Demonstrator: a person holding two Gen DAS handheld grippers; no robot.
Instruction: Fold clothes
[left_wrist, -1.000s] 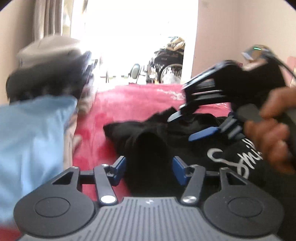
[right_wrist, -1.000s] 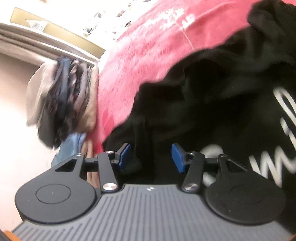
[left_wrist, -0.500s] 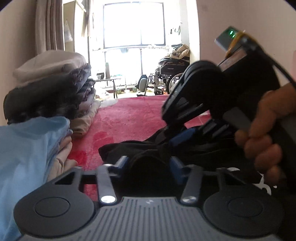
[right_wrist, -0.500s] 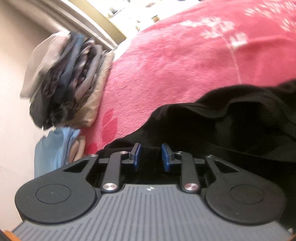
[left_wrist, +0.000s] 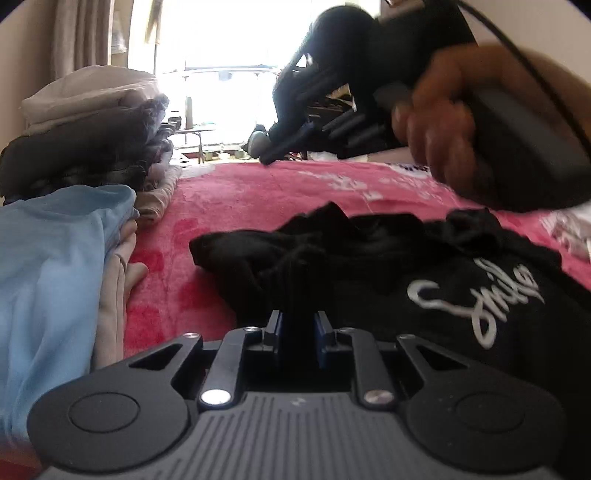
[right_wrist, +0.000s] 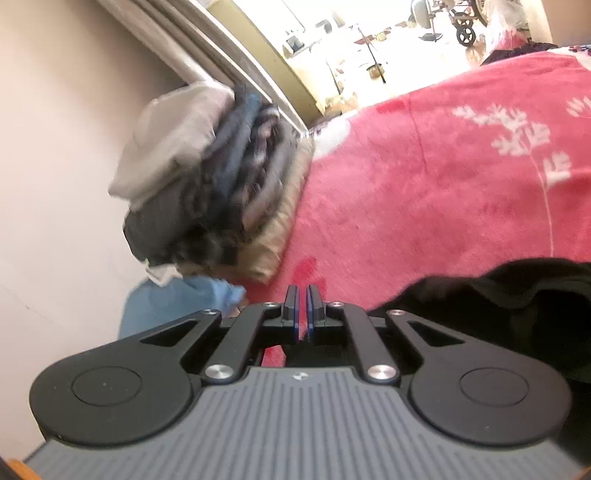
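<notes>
A black garment (left_wrist: 388, 266) with white script lies crumpled on the red blanket (left_wrist: 258, 192). My left gripper (left_wrist: 297, 323) sits low at its near edge. Its jaws are closing, and the blue pads pinch an upright ridge of the black cloth. A hand (left_wrist: 439, 122) holds my right gripper (left_wrist: 275, 151) high above the far side of the garment. In the right wrist view the right gripper (right_wrist: 300, 299) is shut to a thin slit with nothing between the pads. The black garment (right_wrist: 498, 295) lies below it to the right, over the red blanket (right_wrist: 424, 177).
A tall stack of folded clothes (left_wrist: 92, 140) stands at the left by the wall, with a light blue garment (left_wrist: 48, 266) on a lower pile nearer me. The same stack (right_wrist: 207, 177) shows in the right wrist view. A bright window and a wheelchair lie beyond the blanket.
My left jaws closed in from wide onto a fold of the black garment. My right jaws shut, and that gripper rose off the garment and rolled, so it now faces the blanket and the stack.
</notes>
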